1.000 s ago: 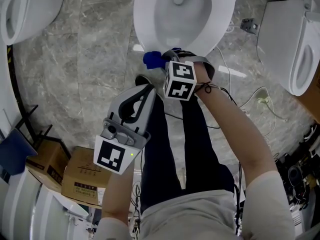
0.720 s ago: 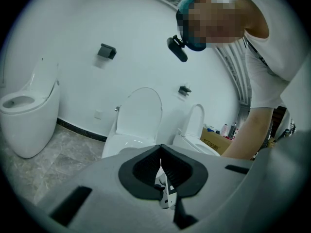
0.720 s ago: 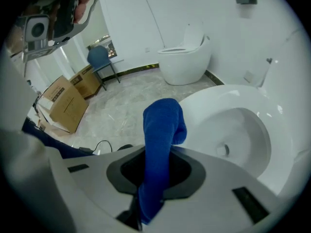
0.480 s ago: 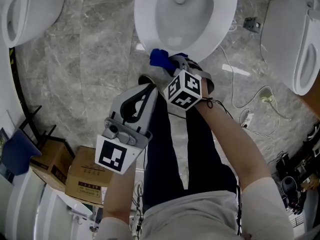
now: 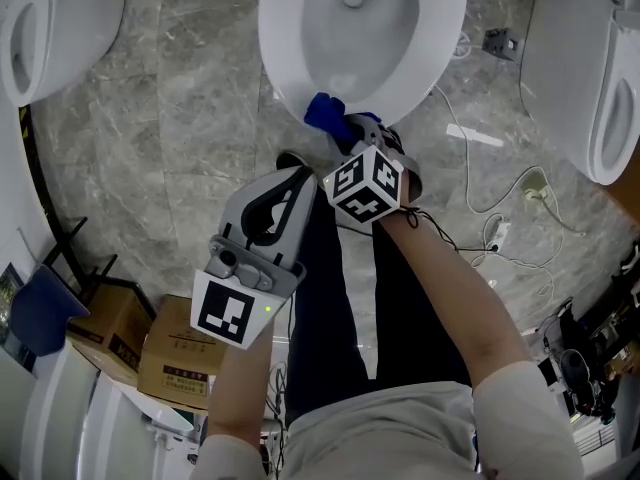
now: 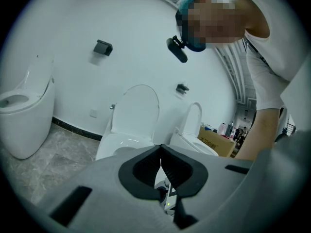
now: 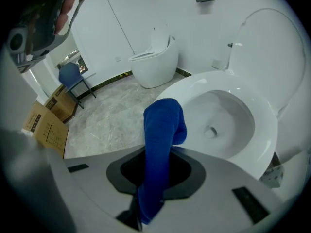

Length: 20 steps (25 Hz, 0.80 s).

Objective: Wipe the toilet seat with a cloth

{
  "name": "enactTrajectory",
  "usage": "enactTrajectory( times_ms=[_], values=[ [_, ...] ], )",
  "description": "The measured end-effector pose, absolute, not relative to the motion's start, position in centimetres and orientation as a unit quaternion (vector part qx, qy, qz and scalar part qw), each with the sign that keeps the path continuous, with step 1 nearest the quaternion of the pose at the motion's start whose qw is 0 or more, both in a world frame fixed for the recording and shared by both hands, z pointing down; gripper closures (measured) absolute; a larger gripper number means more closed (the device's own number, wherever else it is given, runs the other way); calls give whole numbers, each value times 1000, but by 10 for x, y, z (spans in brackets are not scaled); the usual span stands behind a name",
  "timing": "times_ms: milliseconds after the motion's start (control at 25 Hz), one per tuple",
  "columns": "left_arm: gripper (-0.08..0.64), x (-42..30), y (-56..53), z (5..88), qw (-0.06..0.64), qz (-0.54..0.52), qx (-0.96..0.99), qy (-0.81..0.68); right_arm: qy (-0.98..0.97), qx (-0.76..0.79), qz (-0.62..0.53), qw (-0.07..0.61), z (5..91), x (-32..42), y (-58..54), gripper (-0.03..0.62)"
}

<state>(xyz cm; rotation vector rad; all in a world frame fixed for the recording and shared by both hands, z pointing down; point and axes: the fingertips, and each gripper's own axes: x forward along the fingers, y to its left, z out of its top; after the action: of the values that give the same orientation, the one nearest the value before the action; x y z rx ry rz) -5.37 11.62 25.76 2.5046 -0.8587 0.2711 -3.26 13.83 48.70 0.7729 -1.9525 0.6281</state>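
Note:
A white toilet with its seat (image 5: 290, 86) (image 7: 252, 152) stands at the top middle of the head view, lid up. My right gripper (image 5: 345, 128) (image 7: 158, 164) is shut on a blue cloth (image 5: 322, 111) (image 7: 163, 130), which sticks out past the jaws at the bowl's near rim. In the right gripper view the cloth tip hangs over the seat's front left edge. My left gripper (image 5: 290, 178) (image 6: 160, 161) is held lower, above the person's legs, jaws shut with nothing between them; it points at another toilet (image 6: 131, 125).
More white toilets stand at the left (image 5: 40, 18) and right (image 5: 585, 78). Cables and a plug (image 5: 525, 193) lie on the grey marble floor at right. Cardboard boxes (image 5: 150, 353) and a blue chair (image 5: 40, 308) sit at lower left.
My right gripper with the blue cloth has shifted slightly right and forward along the bowl's near rim. The left gripper has stayed in place.

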Motion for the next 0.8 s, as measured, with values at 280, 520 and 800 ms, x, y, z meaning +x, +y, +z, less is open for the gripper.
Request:
enactTrajectory(
  times_ms=[280,520,800],
  values=[
    [551,-48,113,261,238,101,915,-311,-780,346,261,451,489,-6,133,529],
    [552,-36,112,264,241,102,916,-304,-774,362,268,446,492,21,130,528],
    [552,-33,108,266,241,105,916,-302,-770,373,269,442,493,42,122,528]
  ],
)
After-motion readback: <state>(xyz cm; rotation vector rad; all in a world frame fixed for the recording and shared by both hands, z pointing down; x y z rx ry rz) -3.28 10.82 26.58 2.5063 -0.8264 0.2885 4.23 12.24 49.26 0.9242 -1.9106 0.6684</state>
